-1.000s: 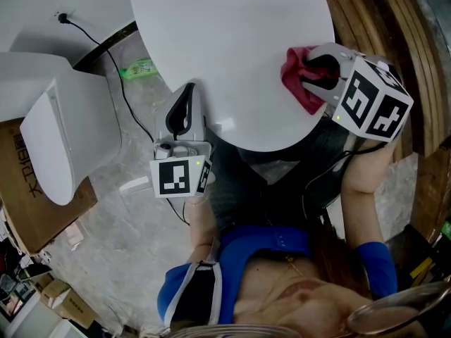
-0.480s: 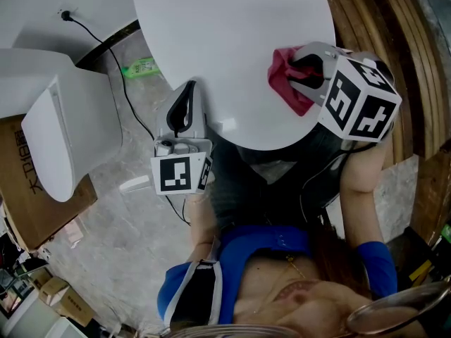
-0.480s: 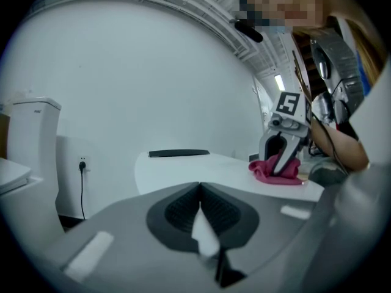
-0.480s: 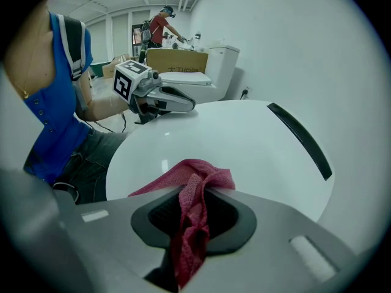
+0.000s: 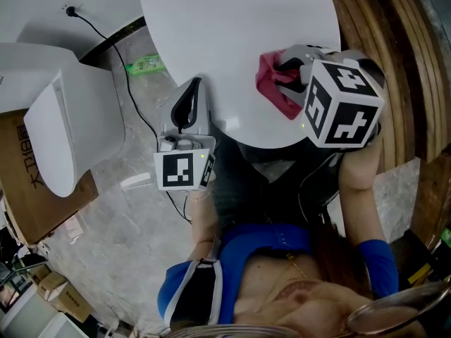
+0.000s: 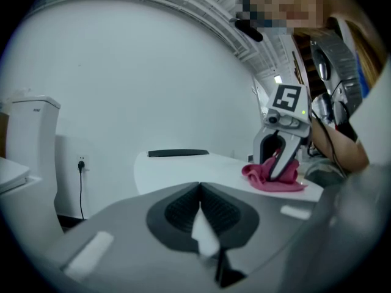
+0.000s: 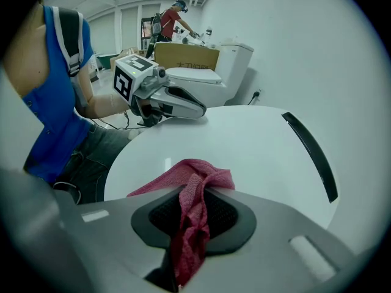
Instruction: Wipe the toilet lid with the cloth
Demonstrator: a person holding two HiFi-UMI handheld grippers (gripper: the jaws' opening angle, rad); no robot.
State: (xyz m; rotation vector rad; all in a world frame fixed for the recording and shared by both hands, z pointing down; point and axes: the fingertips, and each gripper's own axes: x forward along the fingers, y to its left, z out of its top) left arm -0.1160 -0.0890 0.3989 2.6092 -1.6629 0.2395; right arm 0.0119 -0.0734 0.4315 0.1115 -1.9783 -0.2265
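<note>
The white toilet lid fills the top middle of the head view. A red cloth lies on the lid's right front part, with my right gripper shut on it. In the right gripper view the cloth is bunched between the jaws and trails onto the lid. My left gripper sits at the lid's left front edge, jaws together and holding nothing. From the left gripper view the cloth shows across the lid, under the right gripper.
A second white toilet stands at the left beside a cardboard box. A black power cord and a green bottle lie on the floor between. Wooden boards line the right side. A dark hinge bar runs along the lid's far edge.
My right gripper has slid left across the lid, dragging the red cloth with it. The left gripper has hardly moved.
</note>
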